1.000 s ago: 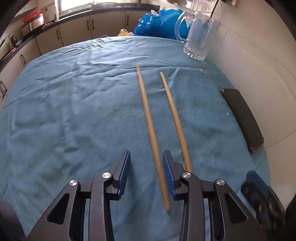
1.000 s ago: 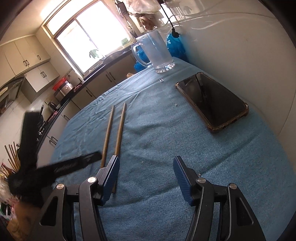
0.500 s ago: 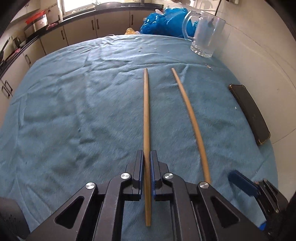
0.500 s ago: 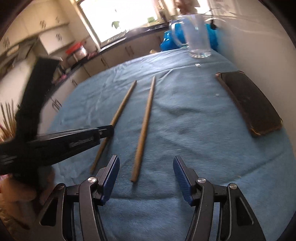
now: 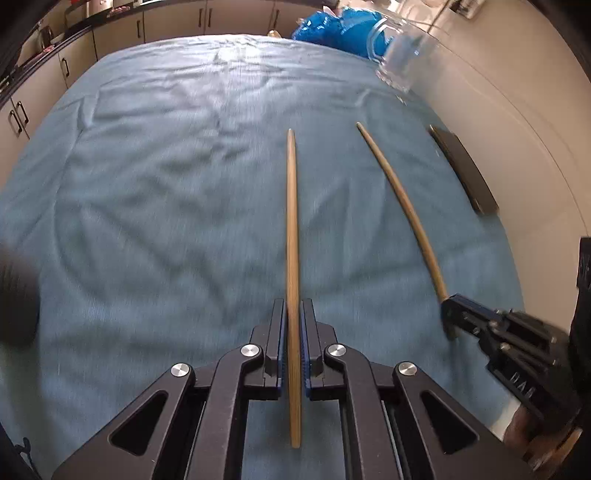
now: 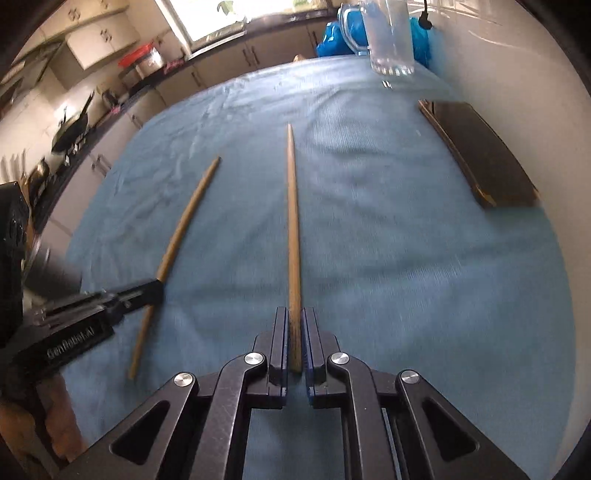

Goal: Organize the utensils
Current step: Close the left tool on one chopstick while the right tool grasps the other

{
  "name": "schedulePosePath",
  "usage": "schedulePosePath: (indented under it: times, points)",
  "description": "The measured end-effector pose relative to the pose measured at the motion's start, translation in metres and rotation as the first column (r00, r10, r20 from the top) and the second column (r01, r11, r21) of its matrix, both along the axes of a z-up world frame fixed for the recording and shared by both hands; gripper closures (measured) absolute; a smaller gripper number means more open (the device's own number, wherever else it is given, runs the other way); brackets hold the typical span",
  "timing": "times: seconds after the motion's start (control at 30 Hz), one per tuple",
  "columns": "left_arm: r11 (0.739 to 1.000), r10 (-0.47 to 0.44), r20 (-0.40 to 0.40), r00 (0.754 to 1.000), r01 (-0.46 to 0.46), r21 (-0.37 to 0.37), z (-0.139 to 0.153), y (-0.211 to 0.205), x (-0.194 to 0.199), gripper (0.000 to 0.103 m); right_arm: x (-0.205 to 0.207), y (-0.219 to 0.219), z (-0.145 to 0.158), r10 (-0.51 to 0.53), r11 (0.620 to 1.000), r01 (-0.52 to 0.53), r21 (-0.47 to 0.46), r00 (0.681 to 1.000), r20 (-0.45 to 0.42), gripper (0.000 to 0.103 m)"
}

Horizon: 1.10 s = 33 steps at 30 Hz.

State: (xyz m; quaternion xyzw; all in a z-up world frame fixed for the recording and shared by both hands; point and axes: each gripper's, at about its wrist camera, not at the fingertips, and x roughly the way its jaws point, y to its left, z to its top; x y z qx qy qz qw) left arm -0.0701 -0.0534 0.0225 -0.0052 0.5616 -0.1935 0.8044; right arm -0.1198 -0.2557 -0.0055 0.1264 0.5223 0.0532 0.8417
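Note:
Two wooden chopsticks lie on a blue cloth (image 5: 166, 184). My left gripper (image 5: 293, 306) is shut on the left chopstick (image 5: 291, 221) near its thick end, and a short stub sticks out behind the pads. My right gripper (image 6: 294, 314) is shut on the right chopstick (image 6: 292, 221) at its thick end. Each view shows the other tool too: the right gripper (image 5: 448, 310) on the right chopstick (image 5: 402, 199), the left gripper (image 6: 151, 290) on the left chopstick (image 6: 184, 229). Both tips point towards a glass mug (image 6: 391, 40).
The glass mug (image 5: 402, 66) stands at the far right by the wall. A dark phone (image 6: 480, 155) (image 5: 465, 173) lies along the right edge of the cloth. A blue plastic bag (image 5: 332, 31) sits behind the mug. Kitchen cabinets run along the far side.
My left gripper closed on the left chopstick and drew it left, away from the other. My right gripper swung over the right chopstick and closed on its end.

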Motion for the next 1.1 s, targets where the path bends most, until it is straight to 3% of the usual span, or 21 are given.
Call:
schedulePosePath:
  times: [0.07, 0.13, 0.2, 0.33, 0.5, 0.73, 1.1]
  points:
    - [1.000, -0.013, -0.021, 1.000, 0.013, -0.007, 0.001, 0.006, -0.010, 0.096, -0.013, 0.001, 0.000, 0.048, 0.999, -0.048, -0.004, 0.998, -0.038, 0.086]
    - [0.999, -0.023, -0.027, 0.999, 0.022, -0.034, 0.007, 0.014, -0.017, 0.096, -0.022, -0.002, 0.008, 0.069, 0.998, -0.069, -0.006, 0.997, -0.030, 0.057]
    - [0.999, -0.028, -0.005, 1.000, 0.028, -0.039, 0.016, 0.016, -0.014, 0.093, -0.021, -0.006, 0.015, 0.064, 0.997, -0.064, -0.039, 0.998, 0.005, 0.051]
    - [1.000, -0.014, 0.019, 1.000, 0.014, -0.003, 0.022, 0.011, 0.007, 0.082, 0.003, -0.013, 0.025, 0.056, 0.996, -0.054, -0.067, 0.998, 0.029, 0.051]
    - [0.999, -0.032, -0.011, 0.999, 0.033, 0.044, 0.009, -0.015, 0.049, 0.082, 0.063, -0.006, 0.020, 0.094, 0.990, -0.097, -0.102, 0.995, -0.028, 0.053]
    - [0.993, -0.077, -0.033, 0.996, 0.080, 0.091, -0.001, -0.041, 0.079, 0.082, 0.122, 0.003, 0.002, 0.105, 0.985, -0.124, -0.124, 0.983, -0.150, 0.074]
    - [0.988, -0.129, -0.070, 0.989, 0.134, 0.076, -0.002, -0.044, 0.093, 0.082, 0.165, 0.008, 0.000, 0.120, 0.973, -0.166, -0.158, 0.957, -0.265, 0.074]
